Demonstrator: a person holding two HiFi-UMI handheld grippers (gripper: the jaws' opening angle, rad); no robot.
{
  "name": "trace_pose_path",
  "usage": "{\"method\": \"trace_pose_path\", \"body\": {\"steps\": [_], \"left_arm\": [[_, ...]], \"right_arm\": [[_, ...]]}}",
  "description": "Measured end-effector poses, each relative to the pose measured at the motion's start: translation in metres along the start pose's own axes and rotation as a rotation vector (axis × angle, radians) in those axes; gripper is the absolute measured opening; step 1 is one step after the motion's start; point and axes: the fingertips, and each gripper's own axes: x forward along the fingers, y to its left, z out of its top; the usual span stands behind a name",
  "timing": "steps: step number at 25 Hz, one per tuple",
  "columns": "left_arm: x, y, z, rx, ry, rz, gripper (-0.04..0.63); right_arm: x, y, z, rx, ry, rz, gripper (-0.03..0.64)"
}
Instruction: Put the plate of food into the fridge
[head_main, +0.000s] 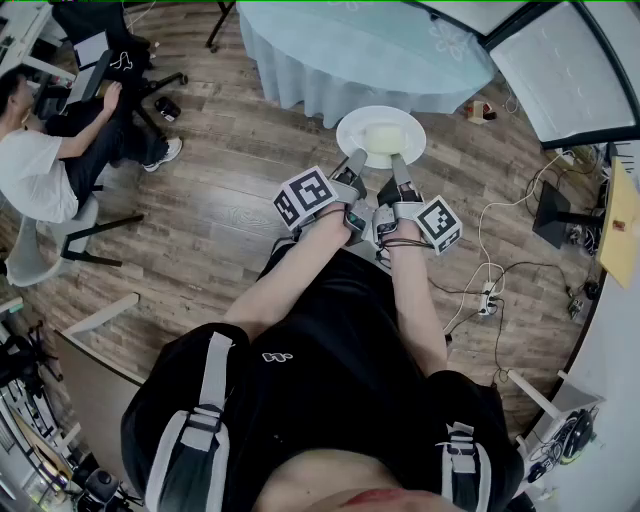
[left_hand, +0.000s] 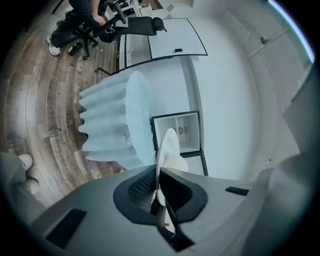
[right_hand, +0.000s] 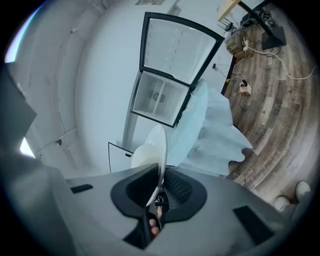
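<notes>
A white plate (head_main: 381, 137) with a pale block of food (head_main: 380, 138) on it hangs in the air in front of me, held by both grippers. My left gripper (head_main: 352, 161) is shut on the plate's near left rim, my right gripper (head_main: 400, 163) on its near right rim. In the left gripper view the plate (left_hand: 165, 150) stands edge-on between the jaws. In the right gripper view the plate (right_hand: 156, 150) also runs edge-on into the jaws. The fridge (right_hand: 167, 95) stands ahead with its door (right_hand: 177, 47) swung open and white shelves showing; the same fridge (left_hand: 179, 131) appears in the left gripper view.
A round table with a pale blue cloth (head_main: 365, 50) stands just beyond the plate. A person sits on an office chair (head_main: 60, 150) at the left. Cables and a power strip (head_main: 488, 298) lie on the wooden floor at the right.
</notes>
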Motion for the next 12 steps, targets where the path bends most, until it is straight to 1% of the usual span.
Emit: {"method": "trace_pose_path", "body": {"steps": [12], "left_arm": [[0.021,-0.004,0.001,0.002,0.030,-0.016,0.018]], "right_arm": [[0.008,-0.005,0.015,-0.012,-0.033,-0.009,0.040]]}}
